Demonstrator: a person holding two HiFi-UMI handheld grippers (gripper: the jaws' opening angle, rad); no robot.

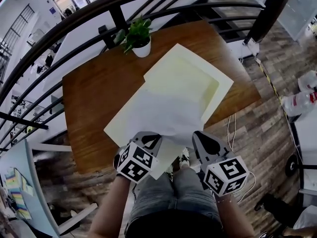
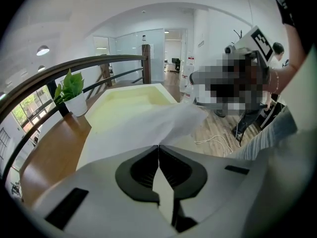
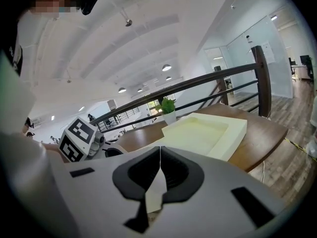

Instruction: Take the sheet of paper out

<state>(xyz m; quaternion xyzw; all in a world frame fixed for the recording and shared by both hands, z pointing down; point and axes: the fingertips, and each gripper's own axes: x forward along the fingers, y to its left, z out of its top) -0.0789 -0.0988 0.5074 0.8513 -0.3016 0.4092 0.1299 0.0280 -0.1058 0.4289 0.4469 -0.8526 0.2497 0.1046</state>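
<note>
A white sheet of thin paper (image 1: pixel 163 110) drapes from the open pale-yellow box (image 1: pixel 185 81) toward the table's near edge. My left gripper (image 1: pixel 148 142) is shut on the sheet's near edge, left of centre. My right gripper (image 1: pixel 204 142) is shut on the same edge further right. In the left gripper view the paper (image 2: pixel 166 123) rises out from the closed jaws of the left gripper (image 2: pixel 159 148), with the box (image 2: pixel 126 100) beyond. In the right gripper view a sliver of paper (image 3: pixel 153 195) sits in the closed jaws of the right gripper (image 3: pixel 160 162), and the box (image 3: pixel 205 133) lies ahead.
The box rests on a brown wooden table (image 1: pixel 94 93), with a flat cream panel (image 1: pixel 121 125) under the paper. A potted plant (image 1: pixel 139 36) stands at the far edge by a black railing (image 1: pixel 114 14). The person's legs (image 1: pixel 173 197) are below; cables (image 1: pixel 230 130) lie on the floor.
</note>
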